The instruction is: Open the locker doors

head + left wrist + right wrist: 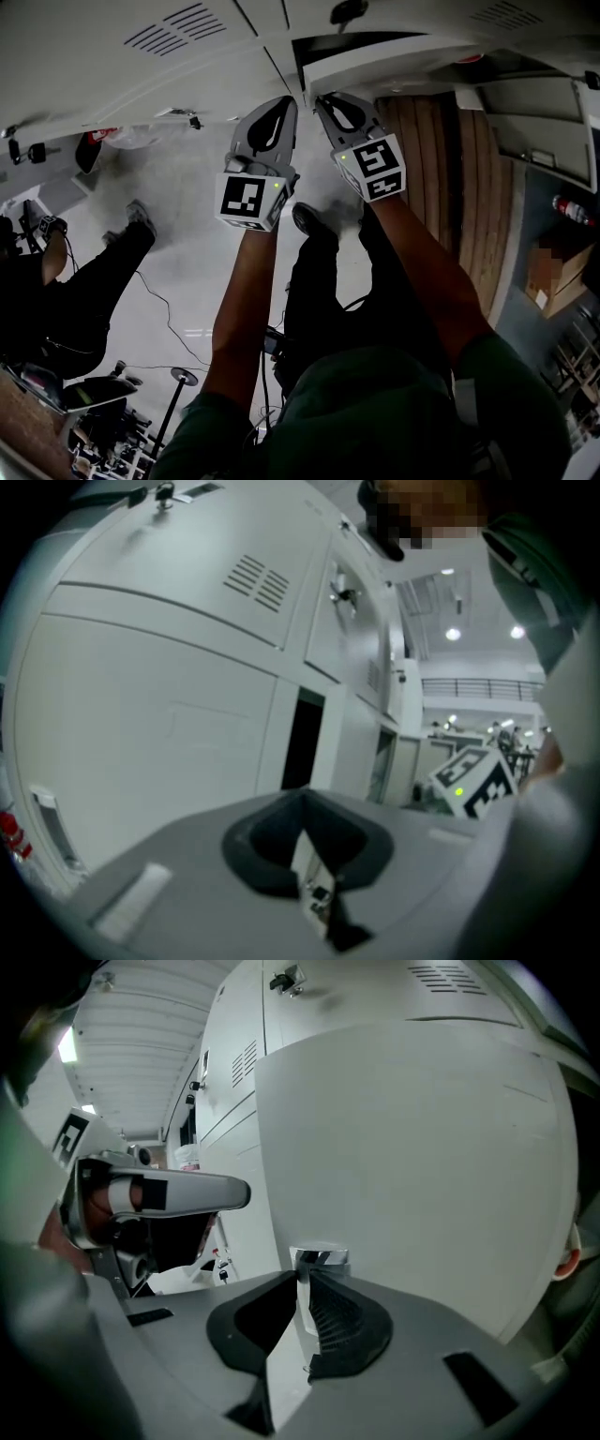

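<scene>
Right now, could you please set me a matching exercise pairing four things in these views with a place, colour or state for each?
Things:
1. chrome knob
2. left gripper
3. wooden planks
4. locker gap

Descriptions:
A. dark and narrow
B. brown, at the right side of the head view
C. jaws together, nothing between them
D. just beyond the tips of the right gripper

Pairs: 1-D, 2-C, 3-B, 4-A.
</scene>
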The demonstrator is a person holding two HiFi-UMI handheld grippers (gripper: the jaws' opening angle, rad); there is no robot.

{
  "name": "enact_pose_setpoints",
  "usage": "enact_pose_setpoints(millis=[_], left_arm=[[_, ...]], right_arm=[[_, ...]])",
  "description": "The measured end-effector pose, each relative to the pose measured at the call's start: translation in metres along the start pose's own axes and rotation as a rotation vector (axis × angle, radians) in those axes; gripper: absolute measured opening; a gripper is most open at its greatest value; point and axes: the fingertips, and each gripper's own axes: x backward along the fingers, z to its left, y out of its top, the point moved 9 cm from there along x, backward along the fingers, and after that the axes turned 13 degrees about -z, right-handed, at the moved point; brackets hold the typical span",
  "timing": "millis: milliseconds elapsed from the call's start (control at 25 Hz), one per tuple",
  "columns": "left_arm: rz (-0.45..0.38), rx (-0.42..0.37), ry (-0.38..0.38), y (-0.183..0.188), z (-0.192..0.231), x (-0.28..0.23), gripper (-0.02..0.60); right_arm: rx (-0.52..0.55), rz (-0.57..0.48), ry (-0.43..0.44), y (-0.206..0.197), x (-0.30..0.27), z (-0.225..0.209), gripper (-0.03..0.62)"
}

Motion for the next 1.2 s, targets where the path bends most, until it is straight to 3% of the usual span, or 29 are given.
enact_pose_setpoints(millis=[360, 560, 840, 1200], left_arm=[[0.015, -0.022, -0.038, -0.002, -0.050, -0.004, 0.002], [0.063, -0.024, -0.056, -0.011, -0.081, 0.005, 0.002], [0.090, 0.029, -0.125, -0.018, -0.147, 0.004, 0.002], [0.132, 0.042, -0.273, -0.029, -0.241, -0.031, 0.002]], right_arm=[[-0.031, 0.024, 0.042, -0.012, 0.066, 0.009, 0.012], [-0.061, 0.043, 0.037, -0.019, 0.102, 0.007, 0.012], [-0.093, 0.070, -0.031, -0.029, 0.169, -0.002, 0.011], [-0.123, 0.050, -0.189, -0.026, 0.256, -0.056, 0.011]])
